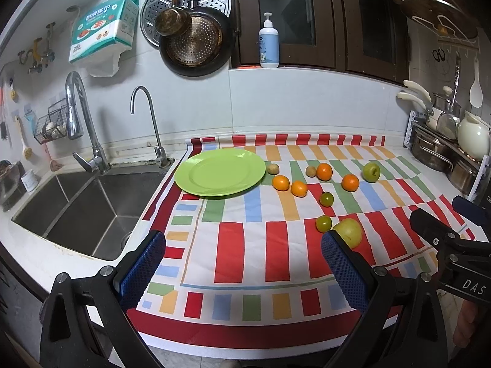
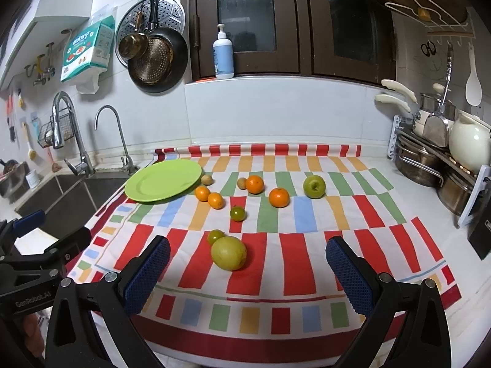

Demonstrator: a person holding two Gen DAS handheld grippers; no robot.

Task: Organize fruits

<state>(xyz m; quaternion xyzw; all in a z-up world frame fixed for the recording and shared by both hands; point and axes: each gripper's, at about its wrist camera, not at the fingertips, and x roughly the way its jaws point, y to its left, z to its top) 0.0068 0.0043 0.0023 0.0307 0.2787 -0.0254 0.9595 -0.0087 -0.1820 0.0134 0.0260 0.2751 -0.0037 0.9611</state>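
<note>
Both claws, left claw and right claw, hang wide open, holding nothing. Beside the green plate, all the fruits lie on the table. Nothing is sorted yet.

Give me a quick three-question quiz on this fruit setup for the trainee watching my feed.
1. True or false: the green plate already holds fruit.
2. How many oranges lie on the striped cloth?
3. Which fruit lies nearest the right gripper? A) the green apple B) the large yellow-green fruit C) a small brown fruit

Key
1. False: the plate is bare.
2. Four.
3. B. It lies just ahead of the open fingers, beside a small green fruit. The left gripper is open too.
</note>
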